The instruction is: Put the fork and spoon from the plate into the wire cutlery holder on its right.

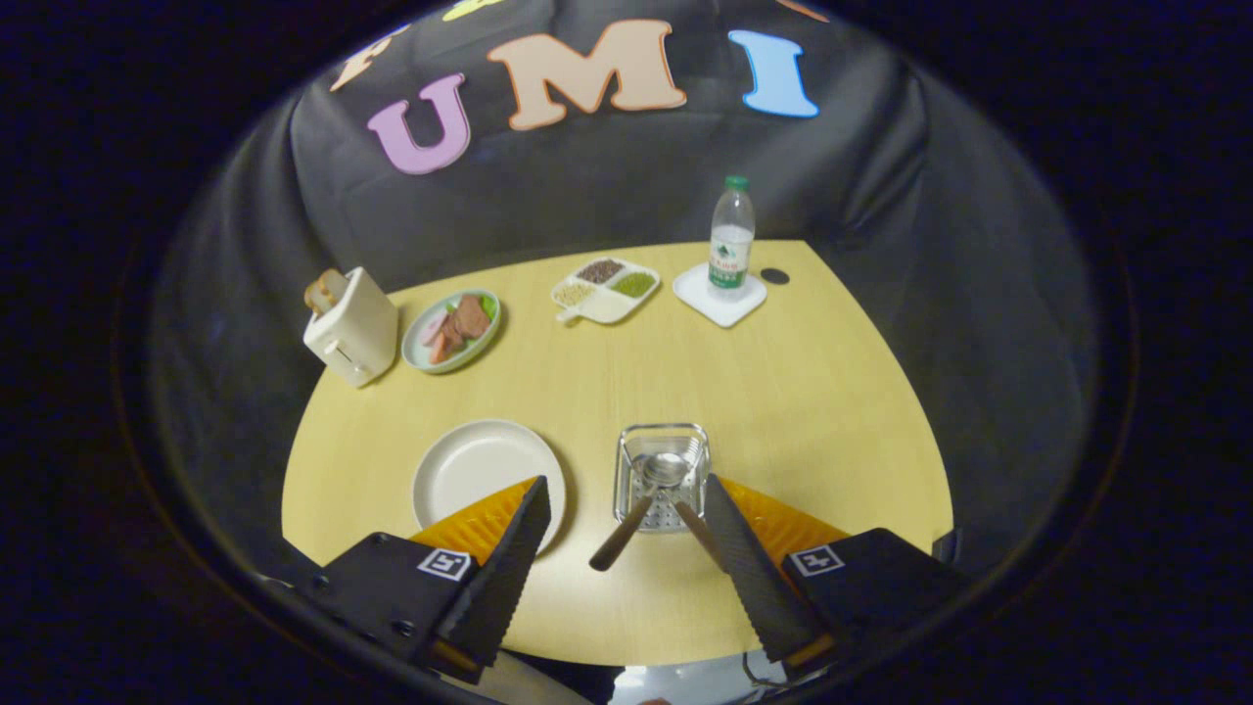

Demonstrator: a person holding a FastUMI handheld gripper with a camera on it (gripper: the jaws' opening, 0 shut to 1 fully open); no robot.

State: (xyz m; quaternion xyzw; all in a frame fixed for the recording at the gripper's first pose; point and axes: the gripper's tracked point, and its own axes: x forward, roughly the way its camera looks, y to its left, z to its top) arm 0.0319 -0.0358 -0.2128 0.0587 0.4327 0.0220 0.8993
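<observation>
The bench [783, 392] spreads ahead of the claw [626, 519], whose fingers stand wide apart, gripping nothing. The plate [470, 465] lies bare just beyond the left finger. The holder [626, 446] sits just ahead, nearer the right finger — the spoon [641, 490] and fork [693, 524] rest in it, handles slanting back toward the claw.

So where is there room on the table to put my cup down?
The biggest bare patch of table lies between the wire cutlery holder and the bottle on its white tray. There is room too between the empty plate and the divided dish. It is crowded by the toaster and food plate. The gripper is open.
</observation>
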